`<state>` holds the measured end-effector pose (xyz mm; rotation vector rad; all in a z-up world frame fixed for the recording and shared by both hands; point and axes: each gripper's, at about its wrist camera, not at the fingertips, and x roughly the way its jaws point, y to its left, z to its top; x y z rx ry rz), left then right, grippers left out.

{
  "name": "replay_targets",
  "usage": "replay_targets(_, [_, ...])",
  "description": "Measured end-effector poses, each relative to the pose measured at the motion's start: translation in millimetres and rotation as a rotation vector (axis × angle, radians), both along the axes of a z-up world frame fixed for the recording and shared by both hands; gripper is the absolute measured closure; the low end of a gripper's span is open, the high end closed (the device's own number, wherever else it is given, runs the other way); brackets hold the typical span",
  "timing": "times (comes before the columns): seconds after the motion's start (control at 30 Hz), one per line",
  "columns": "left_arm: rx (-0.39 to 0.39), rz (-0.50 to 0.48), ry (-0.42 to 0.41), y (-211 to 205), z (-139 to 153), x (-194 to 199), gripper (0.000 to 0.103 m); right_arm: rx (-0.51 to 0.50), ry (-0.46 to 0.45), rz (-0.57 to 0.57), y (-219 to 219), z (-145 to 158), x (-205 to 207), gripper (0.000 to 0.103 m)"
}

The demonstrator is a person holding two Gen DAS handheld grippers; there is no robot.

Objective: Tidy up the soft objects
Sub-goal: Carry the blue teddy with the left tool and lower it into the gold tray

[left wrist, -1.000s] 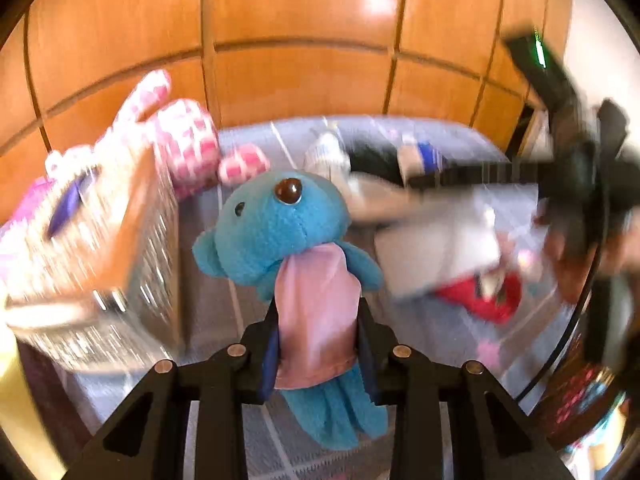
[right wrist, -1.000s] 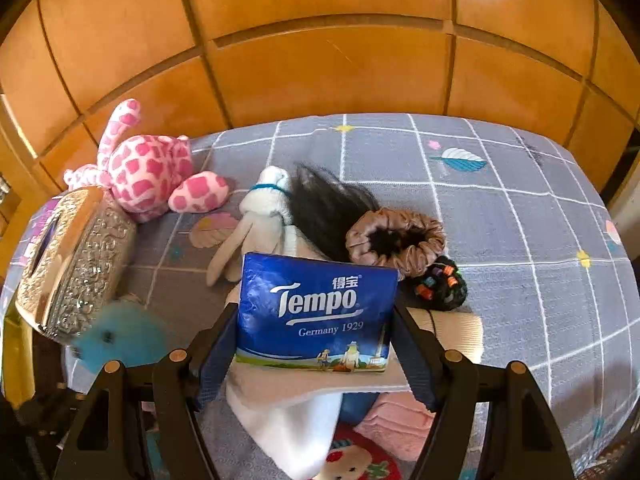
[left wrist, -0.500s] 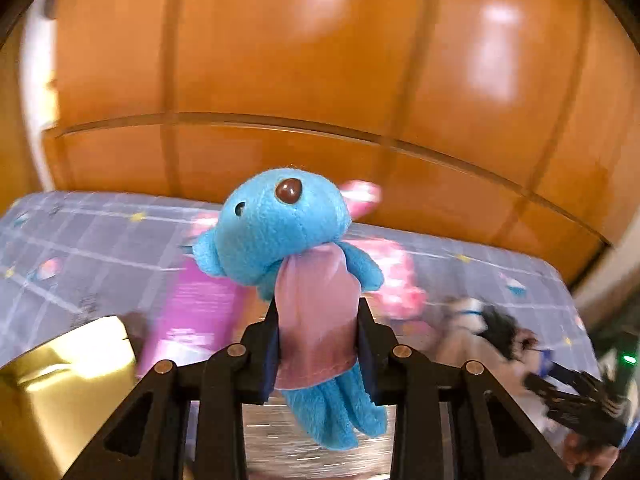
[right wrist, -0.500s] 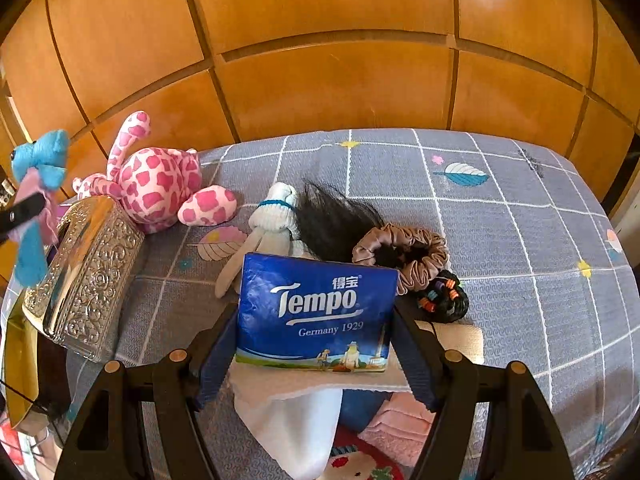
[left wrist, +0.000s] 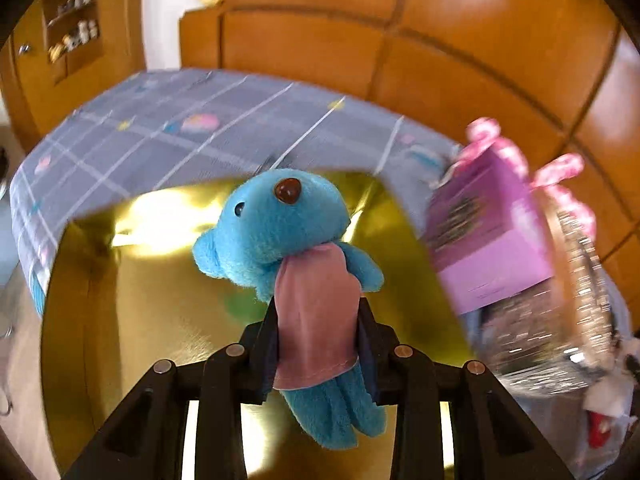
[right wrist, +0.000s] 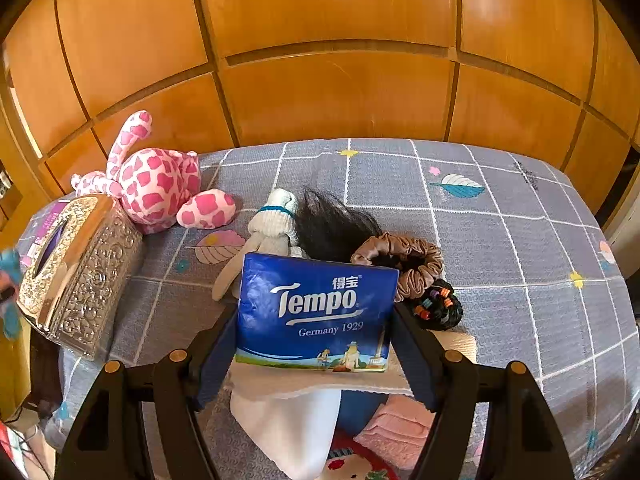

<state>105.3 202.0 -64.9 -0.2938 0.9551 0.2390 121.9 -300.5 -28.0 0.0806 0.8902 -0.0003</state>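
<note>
Now the left gripper point(left wrist: 318, 344) has swung over the gold box point(left wrist: 132, 320), which was only a corner at the bottom left half a second ago. Its jaws are pinching the blue teddy point(left wrist: 288, 248) by its pink shirt, and the teddy hangs above the gold box. Just right of the gold box is a purple box point(left wrist: 488, 236), blurry, with a silver tissue box point(left wrist: 560, 312) behind it.

The right gripper point(right wrist: 314, 344) has not moved. Its jaws are pinching the blue Tempo tissue pack point(right wrist: 316, 308), above a white cloth point(right wrist: 296, 420) on the grey checked bed point(right wrist: 520, 248). Far from the gold box lie a brown scrunchie point(right wrist: 416, 264) and a pink spotted plush point(right wrist: 156, 188).
</note>
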Motion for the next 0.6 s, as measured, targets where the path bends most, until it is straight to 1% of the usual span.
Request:
replay_targets(0.07, [-0.002, 0.008, 0.023, 2.9, -12.9, 0.5, 0.064, -0.012, 0.004, -0.004, 0.5, -1.0, 0.4, 0.029])
replay_targets(0.13, [-0.046, 0.022, 0.040, 7.0, -20.7, 0.0, 0.056, -0.024, 0.009, -0.008, 1.4, -2.3, 1.3, 0.029])
replay_targets(0.17, [-0.055, 0.028, 0.040, 8.6, -21.0, -0.8, 0.052, -0.033, 0.013, -0.011, 1.7, -3.2, 1.6, 0.029])
replay_targets(0.23, [-0.045, 0.036, 0.024, 9.1, -15.0, -3.5, 0.043, -0.050, 0.016, -0.014, 2.7, -3.6, 1.6, 0.029])
replay_targets(0.27, [-0.031, 0.038, 0.017, 8.9, -11.7, -6.3, 0.035, -0.058, 0.016, -0.015, 3.9, -3.1, 1.2, 0.029])
replay_targets(0.3, [-0.022, 0.042, 0.005, 7.9, -8.1, -8.5, 0.032, -0.061, 0.014, -0.016, 4.9, -2.2, 0.6, 0.029])
replay_targets(0.37, [-0.010, 0.046, -0.017, 9.8, 2.4, -11.5, 0.031, -0.067, -0.004, -0.010, 10.4, 3.0, -2.8, 0.029])
replay_targets(0.43, [0.022, 0.052, -0.039, 7.7, 11.4, -20.2, 0.024, -0.073, -0.026, 0.009, 19.7, 9.1, -7.0, 0.029])
replay_targets(0.47, [0.028, 0.053, -0.054, 6.5, 16.0, -24.7, 0.022, -0.078, -0.039, 0.027, 28.0, 13.5, -9.5, 0.029])
replay_targets(0.53, [0.048, 0.054, -0.079, 3.5, 22.9, -34.1, 0.020, -0.084, -0.063, 0.071, 45.7, 21.5, -14.0, 0.029])
replay_targets(0.6, [0.067, 0.055, -0.096, 0.7, 29.3, -42.8, 0.017, -0.090, -0.096, 0.138, 70.4, 30.8, -20.2, 0.029])
